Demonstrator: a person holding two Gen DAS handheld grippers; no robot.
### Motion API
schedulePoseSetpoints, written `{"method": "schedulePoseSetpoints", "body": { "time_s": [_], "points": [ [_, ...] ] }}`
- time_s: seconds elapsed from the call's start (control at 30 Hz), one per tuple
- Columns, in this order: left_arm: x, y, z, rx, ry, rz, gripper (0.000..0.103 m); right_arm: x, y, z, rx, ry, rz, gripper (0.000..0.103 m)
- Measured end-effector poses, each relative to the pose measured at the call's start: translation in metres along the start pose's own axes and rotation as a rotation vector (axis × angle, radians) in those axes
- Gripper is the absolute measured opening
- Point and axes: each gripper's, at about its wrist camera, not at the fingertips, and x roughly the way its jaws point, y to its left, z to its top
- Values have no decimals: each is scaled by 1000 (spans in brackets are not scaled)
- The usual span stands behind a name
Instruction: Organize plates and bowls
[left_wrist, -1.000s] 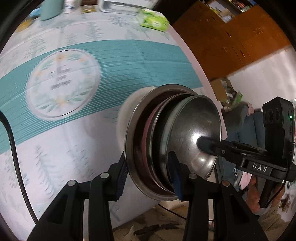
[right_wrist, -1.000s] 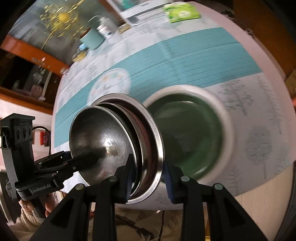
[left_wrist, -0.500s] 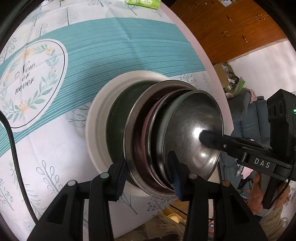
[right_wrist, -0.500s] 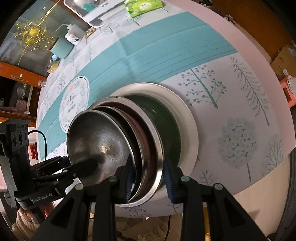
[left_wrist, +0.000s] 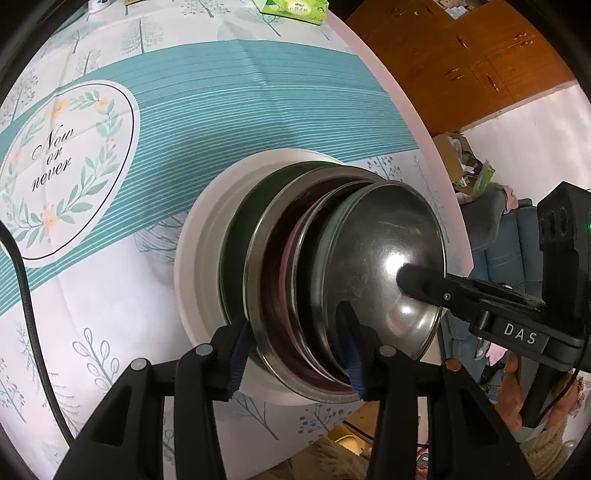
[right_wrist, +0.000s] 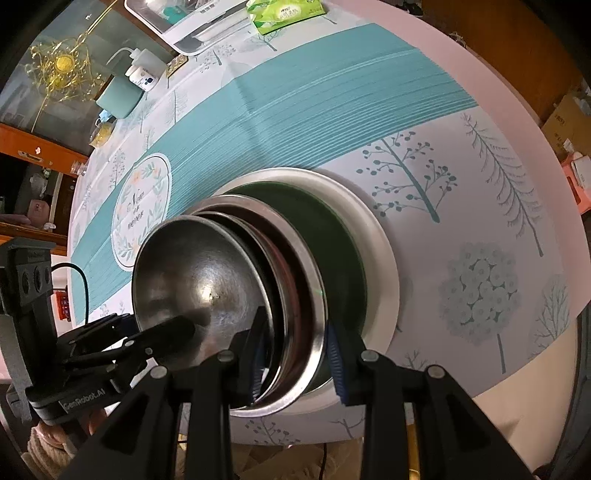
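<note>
Over the white plate (left_wrist: 207, 236), both grippers (left_wrist: 295, 354) (right_wrist: 295, 360) pinch the bowl stack (left_wrist: 369, 266), so letting go looks next.

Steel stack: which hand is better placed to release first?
Right, narrowly: left gripper and right gripper clamp the stack over the white plate; the right hangs beyond the table edge, freer to withdraw.

A stack of nested steel dishes sits in a white plate (left_wrist: 201, 258) with a dark green centre, at the near edge of the table. The outermost is a wide steel bowl (left_wrist: 258, 295) with a flat rim. Inside it lies a pinkish-rimmed plate (left_wrist: 290, 258), then a smaller steel rim. On top sits a shiny steel bowl (left_wrist: 380, 254), its dull, scratched inside showing in the right wrist view (right_wrist: 199, 273).
</note>
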Motion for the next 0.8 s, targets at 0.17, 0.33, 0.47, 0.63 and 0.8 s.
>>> {"method": "schedulePoseSetpoints", "body": {
  "time_s": [0.17, 0.33, 0.47, 0.63, 0.8],
  "points": [
    [4, -7, 3, 14, -7, 8, 43, -1, -5, 3, 10, -7, -12, 30],
    [5, -6, 2, 22, 2, -10, 55, -2, -5, 4, 6, -7, -16, 30],
    [-3, -12, 5, 43, -58, 24, 76, -4, -2, 3, -10, -26, -35, 30],
    [-17, -17, 4, 62, -93, 65, 81, -11, 4, -1, -50, -66, -71, 33],
    [-34, -16, -3, 86, -109, 94, 90, -27, 5, -5, -49, -118, -82, 43]
  ]
}}
